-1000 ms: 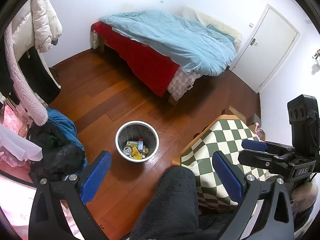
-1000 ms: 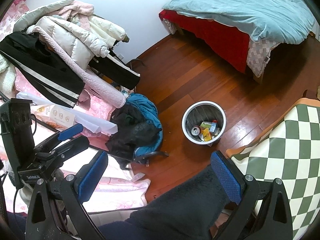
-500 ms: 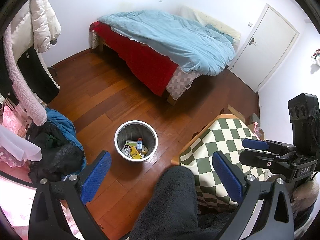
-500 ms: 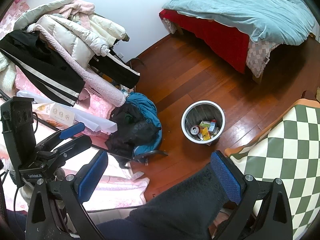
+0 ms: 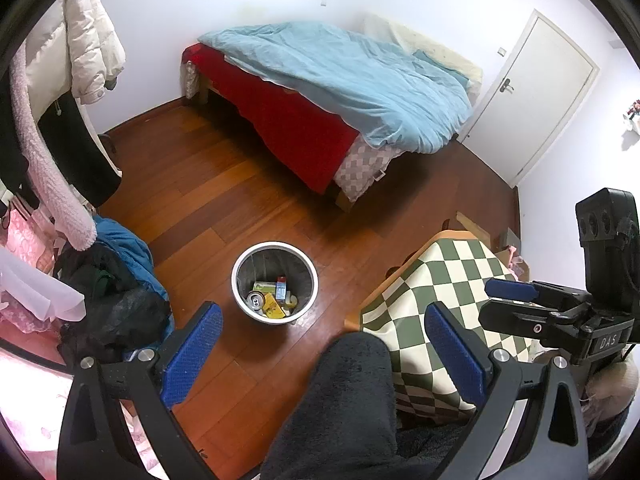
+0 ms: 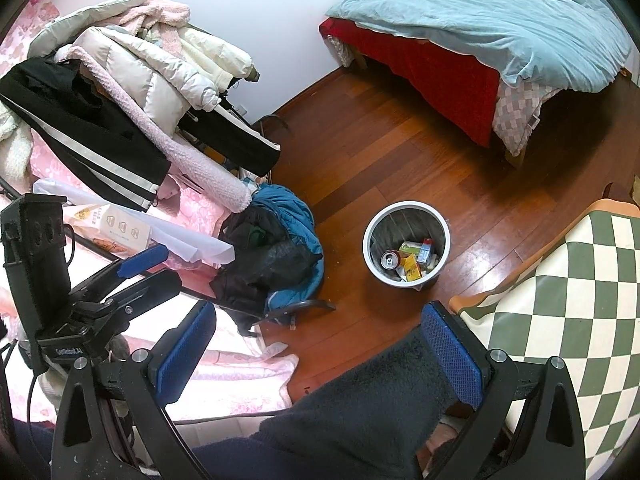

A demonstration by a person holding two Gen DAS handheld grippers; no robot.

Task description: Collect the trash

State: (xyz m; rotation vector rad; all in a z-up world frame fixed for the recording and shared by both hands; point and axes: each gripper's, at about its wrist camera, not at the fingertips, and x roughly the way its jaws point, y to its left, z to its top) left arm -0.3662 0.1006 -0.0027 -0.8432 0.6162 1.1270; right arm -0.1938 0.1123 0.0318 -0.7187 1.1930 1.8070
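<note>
White walls; wooden floor (image 5: 192,184); bed (image 5: 340,92); white door (image 5: 532,96); checkered table (image 6: 568,292).

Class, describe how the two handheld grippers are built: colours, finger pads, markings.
Both the left gripper and right gripper have black angular frames with silver bolts and blue textured pads. Each carries a black camera block; white lettering marks their bodies.

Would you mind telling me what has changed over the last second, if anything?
Almost nothing. Both views drift slightly, so the bin slides a little left in each. Nothing was grasped or released: the left gripper and right gripper stay open and empty, and the can and cartons still lie in the bin.
</note>
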